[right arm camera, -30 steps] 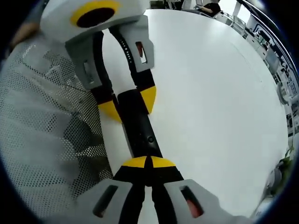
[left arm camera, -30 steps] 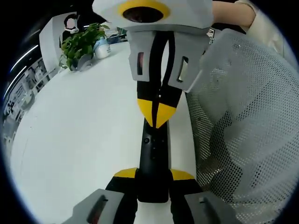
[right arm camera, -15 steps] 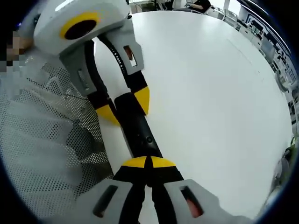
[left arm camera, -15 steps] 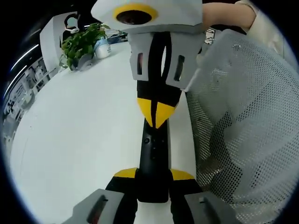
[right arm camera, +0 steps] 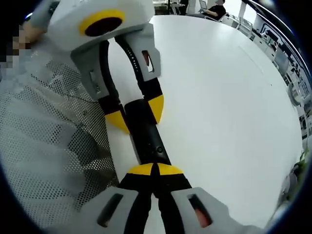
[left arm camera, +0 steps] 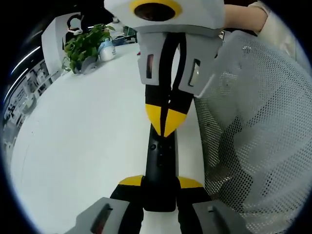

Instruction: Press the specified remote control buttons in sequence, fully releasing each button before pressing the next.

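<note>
Risk: the right hand-held gripper [right arm camera: 155, 168], jaws closed to a point on the black remote control [left arm camera: 160, 168], could slip onto a neighbouring button or skip a full release. The left hand-held gripper [left arm camera: 160, 183] clamps the remote's near end at frame bottom centre, above the white tabletop [left arm camera: 83, 141], with the right tip touching its far end mid-frame.

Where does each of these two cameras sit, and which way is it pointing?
Left gripper view: rides the left gripper, looking along the remote it clamps; right gripper opposite, potted plant beyond.
Right gripper view: rides the right gripper, jaws shut, tips on the remote; left gripper opposite.
Shared: remote, white table, mesh chair back.
</note>
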`<action>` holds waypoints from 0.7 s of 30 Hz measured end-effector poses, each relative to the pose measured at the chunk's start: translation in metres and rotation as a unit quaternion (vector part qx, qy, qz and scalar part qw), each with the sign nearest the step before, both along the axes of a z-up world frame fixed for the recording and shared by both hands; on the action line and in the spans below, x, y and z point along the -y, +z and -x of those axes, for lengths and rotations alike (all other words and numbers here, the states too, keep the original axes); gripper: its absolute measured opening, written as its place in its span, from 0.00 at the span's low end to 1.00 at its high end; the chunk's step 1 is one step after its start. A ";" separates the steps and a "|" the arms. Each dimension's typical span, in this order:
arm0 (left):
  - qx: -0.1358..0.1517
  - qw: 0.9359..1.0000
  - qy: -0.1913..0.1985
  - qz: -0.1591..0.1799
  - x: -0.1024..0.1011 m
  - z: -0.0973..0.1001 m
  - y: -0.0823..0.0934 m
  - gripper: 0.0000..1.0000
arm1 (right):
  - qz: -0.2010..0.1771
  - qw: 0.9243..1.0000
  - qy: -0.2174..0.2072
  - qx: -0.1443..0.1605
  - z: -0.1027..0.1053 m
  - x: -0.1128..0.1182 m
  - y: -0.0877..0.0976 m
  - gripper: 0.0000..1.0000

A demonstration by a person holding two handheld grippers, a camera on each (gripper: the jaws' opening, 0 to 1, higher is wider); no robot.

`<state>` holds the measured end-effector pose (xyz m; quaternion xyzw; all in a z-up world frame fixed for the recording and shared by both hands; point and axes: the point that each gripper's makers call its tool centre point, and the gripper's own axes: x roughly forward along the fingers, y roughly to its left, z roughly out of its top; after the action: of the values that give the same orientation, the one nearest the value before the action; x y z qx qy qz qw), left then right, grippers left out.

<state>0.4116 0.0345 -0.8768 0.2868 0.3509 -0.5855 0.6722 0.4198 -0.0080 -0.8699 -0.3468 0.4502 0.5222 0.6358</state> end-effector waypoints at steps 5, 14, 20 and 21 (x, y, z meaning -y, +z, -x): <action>-0.001 1.000 0.000 0.000 0.000 0.000 0.000 0.25 | 0.007 1.000 0.002 -0.006 0.000 0.000 0.000 0.00; -0.003 1.000 0.000 0.003 0.000 0.000 0.000 0.25 | 0.013 1.000 -0.010 -0.007 0.000 0.000 -0.001 0.00; -0.006 1.000 0.003 0.006 0.000 0.000 0.000 0.25 | 0.029 0.999 -0.011 -0.006 0.000 -0.001 -0.002 0.00; -0.006 1.000 0.003 0.007 0.000 0.000 0.000 0.25 | 0.036 0.999 -0.012 -0.007 0.000 -0.002 -0.002 0.00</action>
<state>0.4117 0.0347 -0.8764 0.2770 0.3521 -0.5875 0.6739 0.4202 -0.0064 -0.8719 -0.3602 0.4770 0.5006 0.6262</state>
